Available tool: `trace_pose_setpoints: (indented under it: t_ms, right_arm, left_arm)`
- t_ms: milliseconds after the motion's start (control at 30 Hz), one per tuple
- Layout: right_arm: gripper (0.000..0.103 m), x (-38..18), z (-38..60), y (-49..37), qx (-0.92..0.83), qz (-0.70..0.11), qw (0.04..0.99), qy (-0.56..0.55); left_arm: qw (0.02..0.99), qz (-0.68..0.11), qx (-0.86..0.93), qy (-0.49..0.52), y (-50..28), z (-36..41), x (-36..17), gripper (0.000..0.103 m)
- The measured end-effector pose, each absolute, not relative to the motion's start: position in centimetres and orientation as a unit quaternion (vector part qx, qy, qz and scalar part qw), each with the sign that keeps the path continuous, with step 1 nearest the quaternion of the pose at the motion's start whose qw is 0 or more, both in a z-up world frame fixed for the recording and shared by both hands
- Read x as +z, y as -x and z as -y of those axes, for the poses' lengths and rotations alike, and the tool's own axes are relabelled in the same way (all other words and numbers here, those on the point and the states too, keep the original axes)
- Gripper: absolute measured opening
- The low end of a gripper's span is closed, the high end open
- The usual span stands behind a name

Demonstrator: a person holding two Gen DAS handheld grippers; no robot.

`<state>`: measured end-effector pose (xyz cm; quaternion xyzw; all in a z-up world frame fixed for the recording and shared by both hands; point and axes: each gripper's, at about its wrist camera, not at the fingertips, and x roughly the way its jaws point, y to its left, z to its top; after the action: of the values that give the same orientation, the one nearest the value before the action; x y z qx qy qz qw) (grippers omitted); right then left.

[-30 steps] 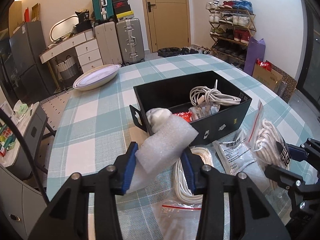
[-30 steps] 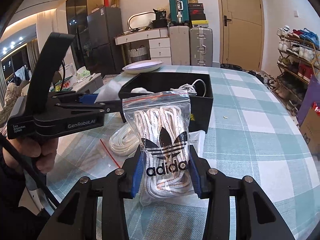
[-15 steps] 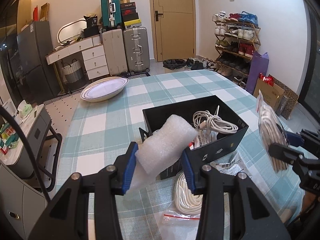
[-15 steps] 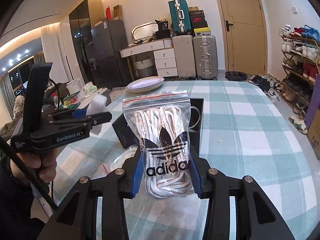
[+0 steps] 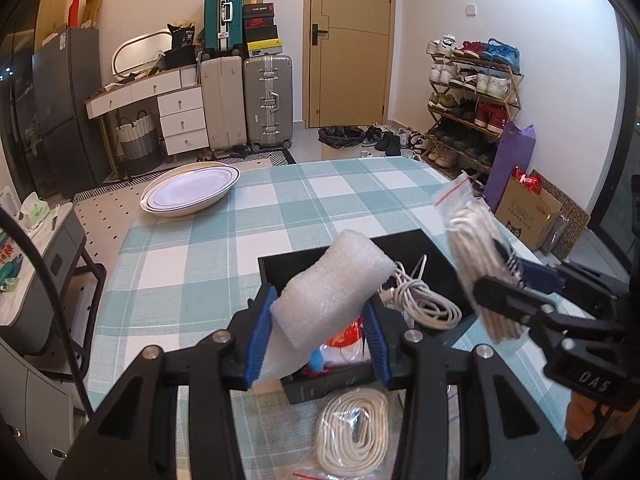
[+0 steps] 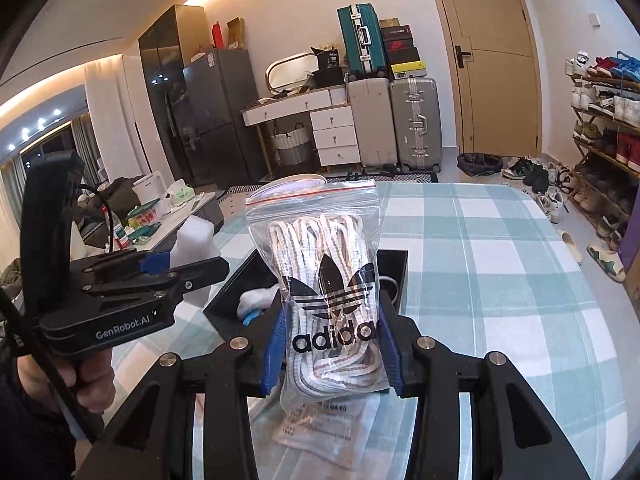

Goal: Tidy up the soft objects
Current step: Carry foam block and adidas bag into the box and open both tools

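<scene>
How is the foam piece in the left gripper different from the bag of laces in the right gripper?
The foam piece is a bare, opaque white block; the bag of laces is clear plastic with a black logo and red zip strip. The foam tilts up to the right in the left gripper; the bag stands upright in the right gripper. Both are clamped above the black box.

The foam sheet [image 5: 332,288] hides much of the black box's [image 5: 276,268] interior, the loose rope coil [image 5: 352,436] runs off the bottom edge, and the bagged laces [image 5: 476,256] blur in the left wrist view.
</scene>
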<state>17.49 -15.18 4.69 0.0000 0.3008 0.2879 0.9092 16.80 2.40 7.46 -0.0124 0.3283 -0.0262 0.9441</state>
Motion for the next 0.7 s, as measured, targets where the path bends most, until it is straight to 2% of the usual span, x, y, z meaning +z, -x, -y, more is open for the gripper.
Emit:
trace_pose_setpoints:
  t_ms: [700]
  right_arm:
    - [0.041,2.3,11.8,-21.7,0.273,-0.351,0.892,0.076]
  left_arm:
    - [0.933,-0.36,-0.015,-0.012,-21.6,-0.3,4.0,0.042]
